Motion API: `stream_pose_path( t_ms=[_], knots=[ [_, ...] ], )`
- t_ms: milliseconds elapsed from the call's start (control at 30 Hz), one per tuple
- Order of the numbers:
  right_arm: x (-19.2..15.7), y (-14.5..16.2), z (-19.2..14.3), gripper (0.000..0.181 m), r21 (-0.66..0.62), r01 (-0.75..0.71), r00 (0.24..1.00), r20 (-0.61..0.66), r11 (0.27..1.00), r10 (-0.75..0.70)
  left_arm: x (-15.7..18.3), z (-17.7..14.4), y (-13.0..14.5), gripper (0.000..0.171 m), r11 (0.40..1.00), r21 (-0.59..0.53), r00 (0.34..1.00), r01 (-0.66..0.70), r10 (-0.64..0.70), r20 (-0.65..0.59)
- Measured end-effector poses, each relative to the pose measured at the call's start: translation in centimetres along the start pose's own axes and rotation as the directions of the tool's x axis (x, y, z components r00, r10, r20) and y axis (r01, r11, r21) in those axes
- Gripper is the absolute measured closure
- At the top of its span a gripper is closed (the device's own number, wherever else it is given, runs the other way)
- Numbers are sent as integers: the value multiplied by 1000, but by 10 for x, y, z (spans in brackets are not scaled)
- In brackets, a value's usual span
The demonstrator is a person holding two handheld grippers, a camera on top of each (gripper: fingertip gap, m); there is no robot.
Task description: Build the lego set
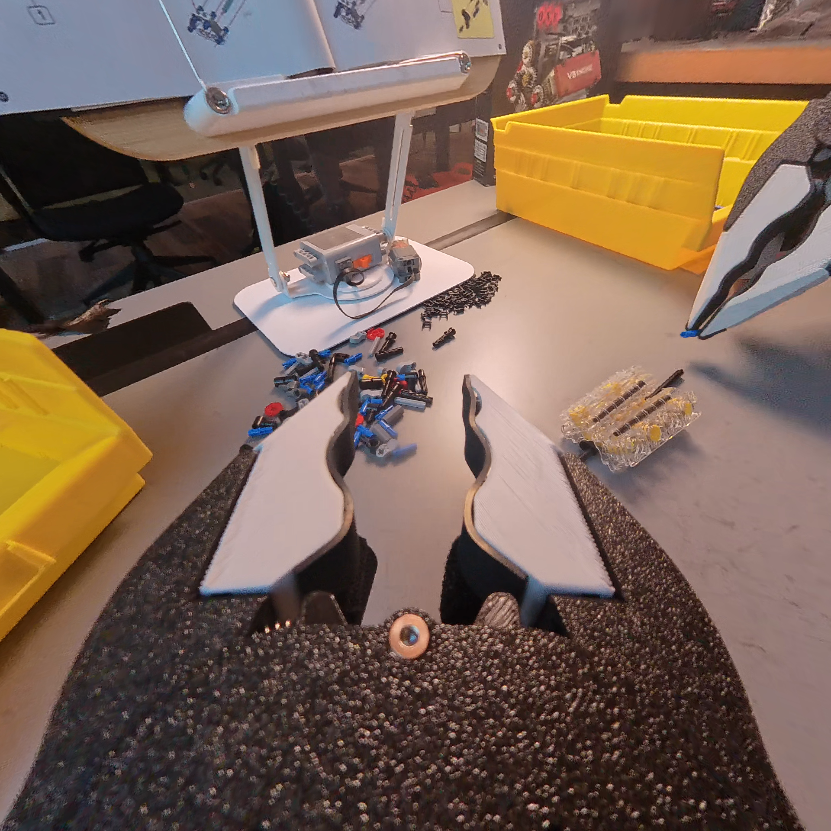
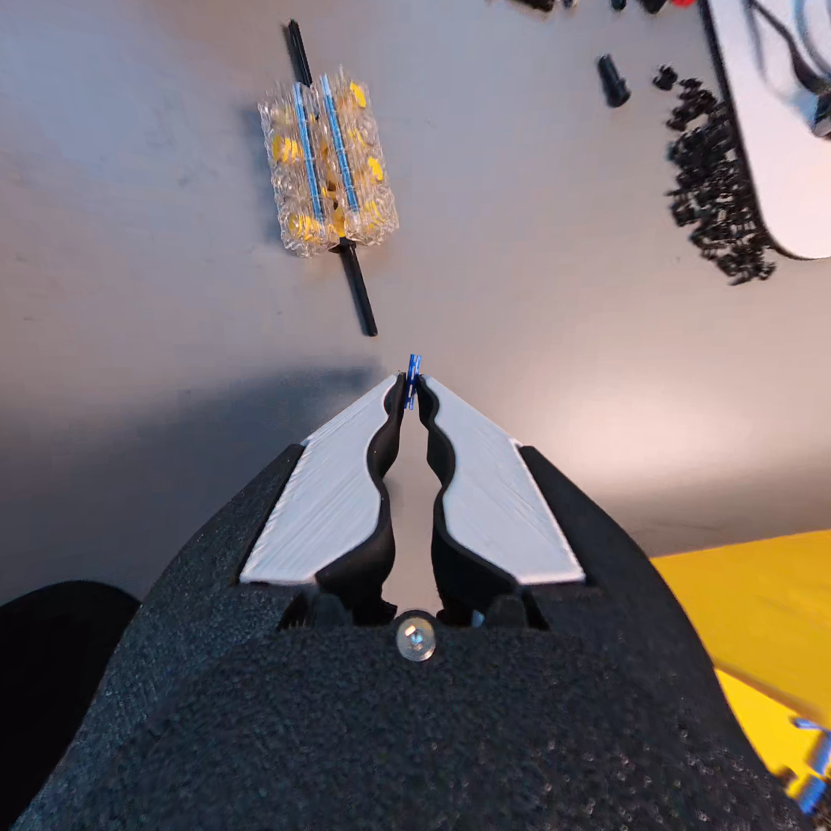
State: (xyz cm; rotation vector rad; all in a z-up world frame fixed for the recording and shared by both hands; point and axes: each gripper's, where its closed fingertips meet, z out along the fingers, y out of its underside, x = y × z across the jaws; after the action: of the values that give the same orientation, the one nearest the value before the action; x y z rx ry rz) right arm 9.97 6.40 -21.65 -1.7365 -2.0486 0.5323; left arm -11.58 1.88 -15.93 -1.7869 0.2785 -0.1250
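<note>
My left gripper [image 1: 409, 382] is open and empty, held low over the grey table beside a pile of small blue, black, grey and red pins [image 1: 359, 395]. My right gripper [image 2: 410, 377] is shut on a small blue pin [image 2: 413, 380] and holds it above the table; it also shows in the left wrist view [image 1: 694, 332] at the right edge. A clear block assembly with yellow parts and black axles [image 2: 330, 164] lies on the table ahead of the right gripper and also shows in the left wrist view [image 1: 629, 418].
A white stand base [image 1: 359, 301] carries a grey battery box [image 1: 341, 258] and holds up an open instruction book [image 1: 252, 40]. A heap of small black pins [image 1: 463, 292] lies beside it. Yellow bins stand at back right [image 1: 607, 180] and at the left [image 1: 58, 449].
</note>
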Motion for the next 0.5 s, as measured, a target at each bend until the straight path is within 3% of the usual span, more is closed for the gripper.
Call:
stream_pose_path(
  t_ms=[133, 233, 367, 500],
  knots=[
    [-5, 12, 12, 178, -58, 28, 1000, -8, 998, -28, 10, 2, 0, 126, 999, -6, 999, -49, 49, -22],
    [-5, 9, 5, 171, -29, 11, 1000, -17, 1000, -12, 14, 4, 2, 126, 999, -16, 998, -52, 51, -35],
    [22, -21, -55, 166, 170, -32, 995, -92, 985, 48, 14, 4, 2, 127, 999, -16, 998, -47, 47, -36],
    [83, -38, -134, 166, 373, -105, 953, -227, 922, 200, 18, 5, 3, 126, 998, -19, 997, -53, 52, -61]
  ],
)
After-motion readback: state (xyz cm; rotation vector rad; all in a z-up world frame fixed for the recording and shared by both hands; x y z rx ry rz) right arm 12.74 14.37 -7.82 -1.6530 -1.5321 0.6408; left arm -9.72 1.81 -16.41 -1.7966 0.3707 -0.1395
